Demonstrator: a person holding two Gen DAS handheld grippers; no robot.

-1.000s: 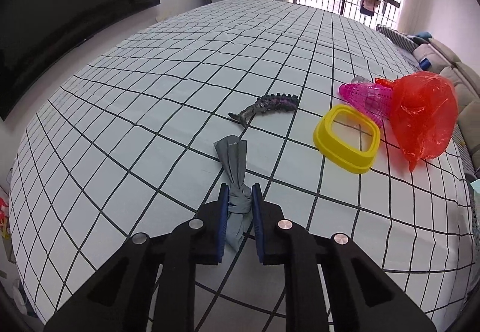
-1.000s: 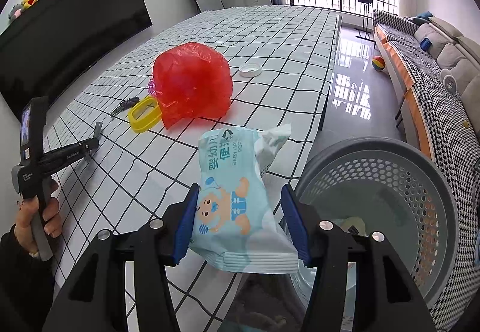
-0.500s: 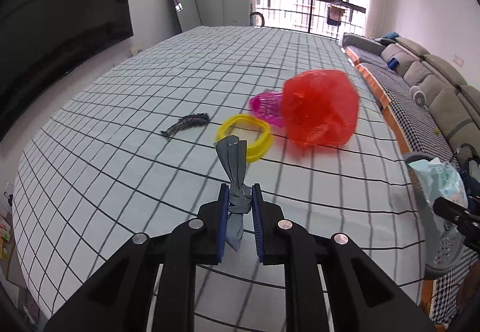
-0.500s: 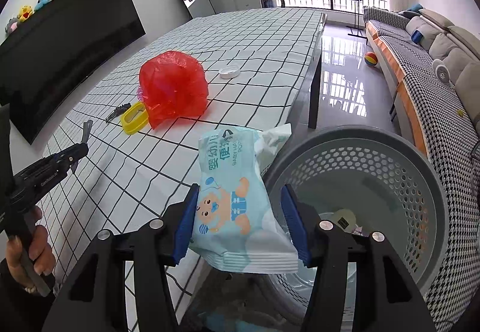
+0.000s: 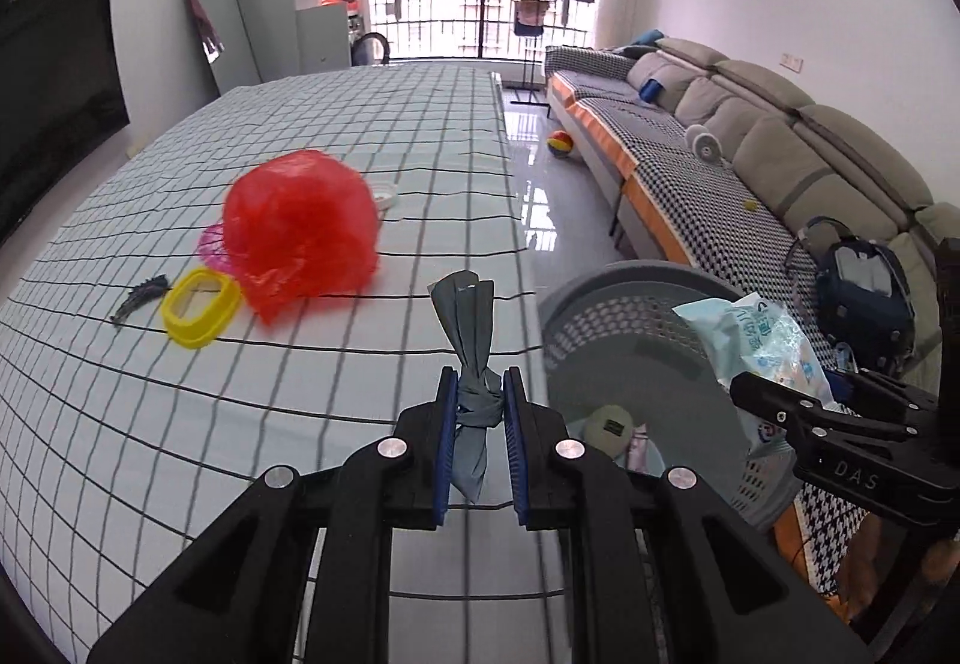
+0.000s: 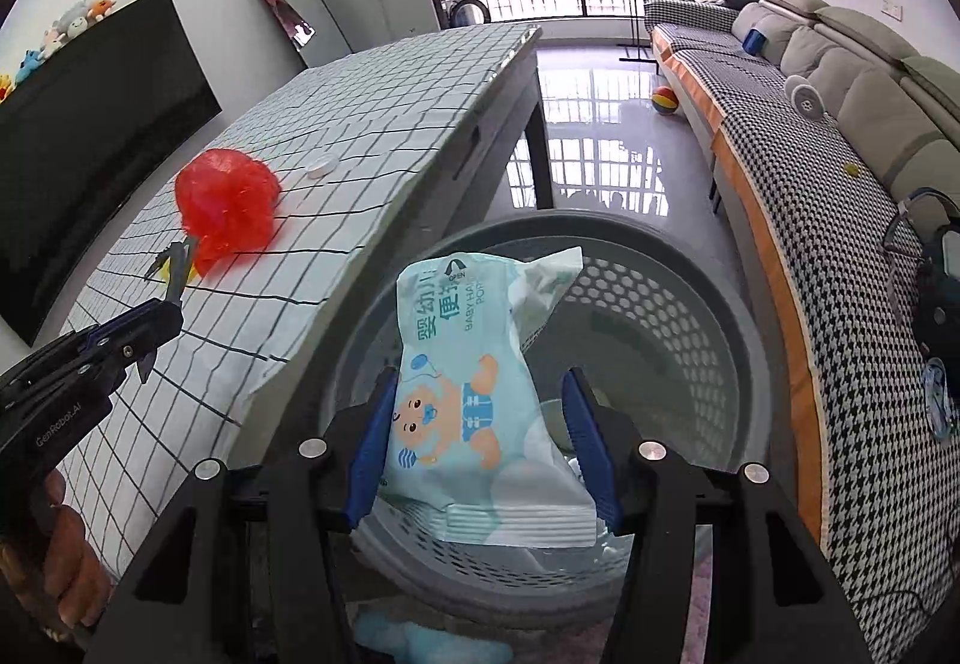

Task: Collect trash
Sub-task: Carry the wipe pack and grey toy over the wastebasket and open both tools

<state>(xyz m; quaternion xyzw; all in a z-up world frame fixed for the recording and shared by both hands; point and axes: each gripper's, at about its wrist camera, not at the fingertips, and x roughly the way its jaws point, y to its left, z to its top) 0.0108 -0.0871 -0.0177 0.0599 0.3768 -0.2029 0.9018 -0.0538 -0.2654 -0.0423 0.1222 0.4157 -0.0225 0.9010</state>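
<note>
My left gripper is shut on a knotted grey cloth scrap, held over the table's right edge, beside the grey perforated basket. My right gripper is shut on a light-blue baby wipes pack, hanging directly above the open basket. From the left wrist view the pack and the right gripper show at the right, over the basket's far side. In the right wrist view the left gripper sits at the left with the scrap sticking up. Some rubbish lies at the basket's bottom.
On the checked tablecloth lie a red plastic bag, a pink net, a yellow ring, a dark small item and a white lid. A sofa lines the right wall. A person's hand grips the left tool.
The left gripper has swung right across the table with the scrap, so the basket is now in its view. The right gripper has carried the wipes pack from the table edge to over the basket.
</note>
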